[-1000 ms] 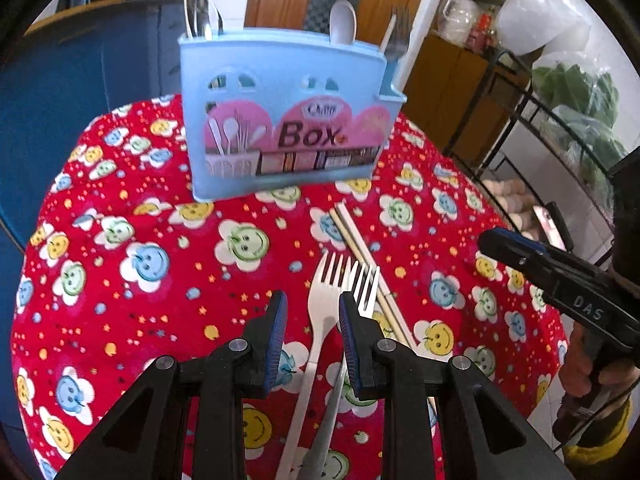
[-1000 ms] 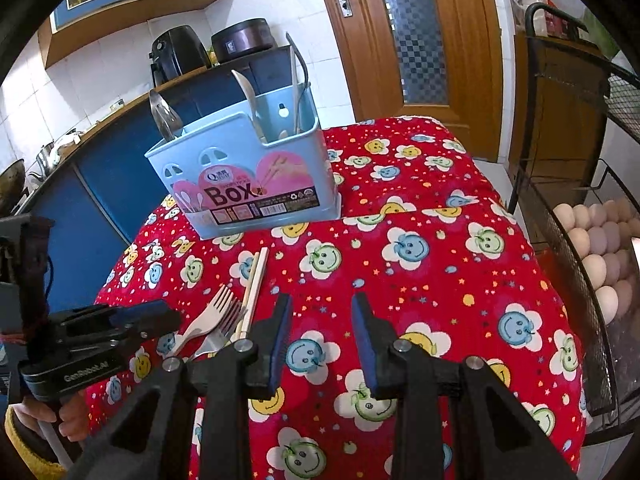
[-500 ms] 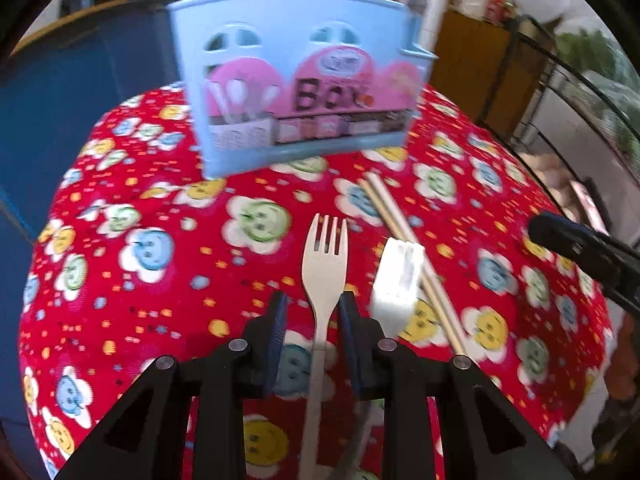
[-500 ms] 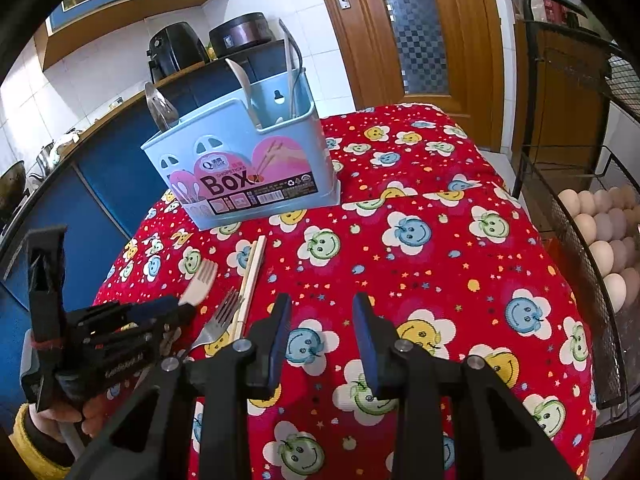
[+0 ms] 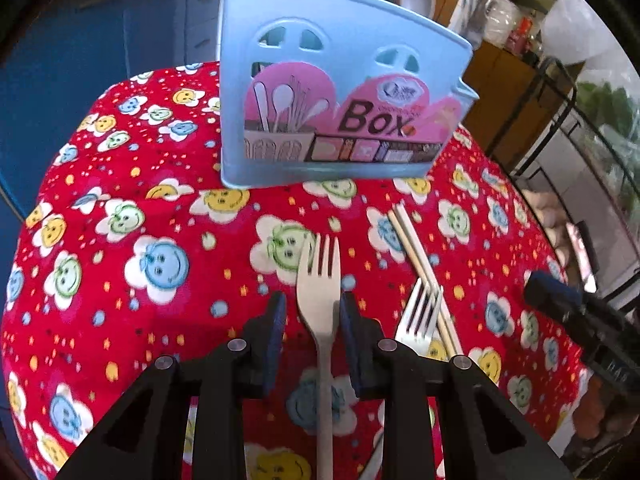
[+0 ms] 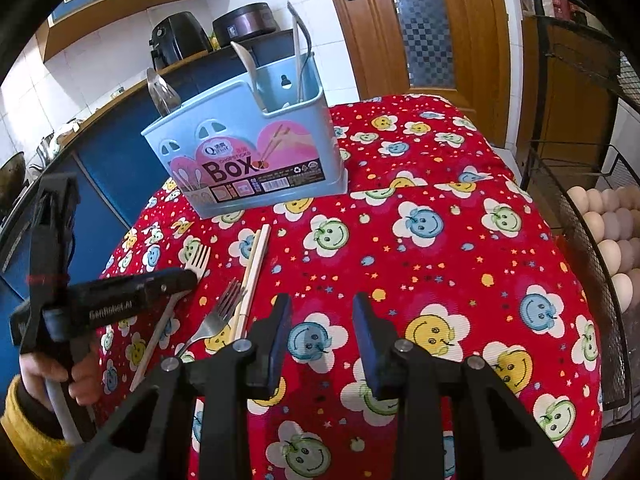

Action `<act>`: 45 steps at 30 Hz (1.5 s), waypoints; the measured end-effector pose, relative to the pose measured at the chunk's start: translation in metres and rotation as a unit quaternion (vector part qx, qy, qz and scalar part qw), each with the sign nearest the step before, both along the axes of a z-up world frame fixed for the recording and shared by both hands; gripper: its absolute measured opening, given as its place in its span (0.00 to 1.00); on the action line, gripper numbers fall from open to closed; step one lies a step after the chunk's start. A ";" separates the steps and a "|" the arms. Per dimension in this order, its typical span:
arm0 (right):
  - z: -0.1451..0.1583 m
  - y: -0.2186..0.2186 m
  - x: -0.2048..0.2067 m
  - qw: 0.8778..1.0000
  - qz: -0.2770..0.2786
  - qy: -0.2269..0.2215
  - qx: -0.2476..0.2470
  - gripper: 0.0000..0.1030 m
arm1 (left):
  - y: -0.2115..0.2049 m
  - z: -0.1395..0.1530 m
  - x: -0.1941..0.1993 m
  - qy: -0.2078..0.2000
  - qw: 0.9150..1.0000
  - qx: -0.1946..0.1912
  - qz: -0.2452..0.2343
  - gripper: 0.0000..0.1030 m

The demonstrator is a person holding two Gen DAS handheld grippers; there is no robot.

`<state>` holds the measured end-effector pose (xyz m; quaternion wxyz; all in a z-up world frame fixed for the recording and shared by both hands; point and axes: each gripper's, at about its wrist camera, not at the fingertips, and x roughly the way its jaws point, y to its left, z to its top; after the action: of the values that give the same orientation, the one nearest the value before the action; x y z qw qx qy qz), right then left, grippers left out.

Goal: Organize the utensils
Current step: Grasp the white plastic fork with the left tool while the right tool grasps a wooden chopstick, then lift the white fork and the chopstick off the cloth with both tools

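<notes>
A beige plastic fork (image 5: 320, 280) lies on the red smiley tablecloth, its neck between the fingers of my open left gripper (image 5: 312, 320), which straddles it just above the cloth; it also shows in the right wrist view (image 6: 198, 260). A metal fork (image 5: 420, 316) and a pair of chopsticks (image 5: 416, 248) lie just right of it. The light blue utensil box (image 5: 336, 104) stands behind, holding spoons and other utensils. My right gripper (image 6: 320, 320) is open and empty over the cloth, right of the chopsticks (image 6: 254, 264) and metal fork (image 6: 224, 308).
The table (image 6: 460, 280) is round and drops off on all sides. A black wire rack with eggs (image 6: 600, 220) stands to the right. A blue counter (image 5: 100, 60) lies behind and to the left. A wooden door (image 6: 400, 20) is behind.
My left gripper has dropped and shifted left so its fingers now straddle the beige fork instead of hovering over both forks. The right gripper has barely moved.
</notes>
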<state>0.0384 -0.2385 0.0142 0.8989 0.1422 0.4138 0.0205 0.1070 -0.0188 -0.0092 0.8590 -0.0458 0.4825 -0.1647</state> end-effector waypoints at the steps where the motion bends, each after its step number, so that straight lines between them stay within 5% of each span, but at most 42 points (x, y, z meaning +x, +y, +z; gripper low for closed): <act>1: 0.000 0.000 0.001 1.000 0.002 0.002 -0.001 0.33 | 0.001 -0.001 0.003 0.005 1.000 -0.004 -0.003 0.27; 6: 0.000 0.003 0.013 1.000 0.014 0.012 -0.007 0.33 | -0.001 -0.006 0.011 0.014 1.000 -0.007 -0.021 0.26; 8: -0.001 0.007 0.020 1.000 0.022 0.018 -0.010 0.33 | -0.002 -0.006 0.010 0.009 1.000 -0.009 -0.022 0.11; 11: -0.001 0.011 0.029 0.999 0.034 0.023 -0.008 0.33 | -0.002 -0.005 0.009 0.004 1.000 -0.024 -0.016 0.05; 19: -0.009 0.019 0.058 0.996 0.070 0.047 0.028 0.33 | 0.006 0.006 -0.006 -0.045 0.999 -0.023 0.010 0.03; 30: -0.026 0.022 0.093 0.988 0.087 0.105 0.075 0.32 | 0.040 0.031 -0.012 -0.096 0.988 -0.103 0.061 0.03; 38: -0.035 0.022 0.108 0.980 0.099 0.125 0.119 0.13 | 0.046 0.031 -0.014 -0.101 0.986 -0.118 0.068 0.03; 45: -0.023 0.025 0.102 0.988 0.101 0.094 0.076 0.10 | 0.045 0.031 -0.017 -0.105 0.985 -0.126 0.062 0.03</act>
<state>0.1404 -0.2134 -0.0091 0.8359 0.1686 0.5061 0.1289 0.0904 0.0263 0.0220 0.9006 -0.1662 0.3616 -0.1750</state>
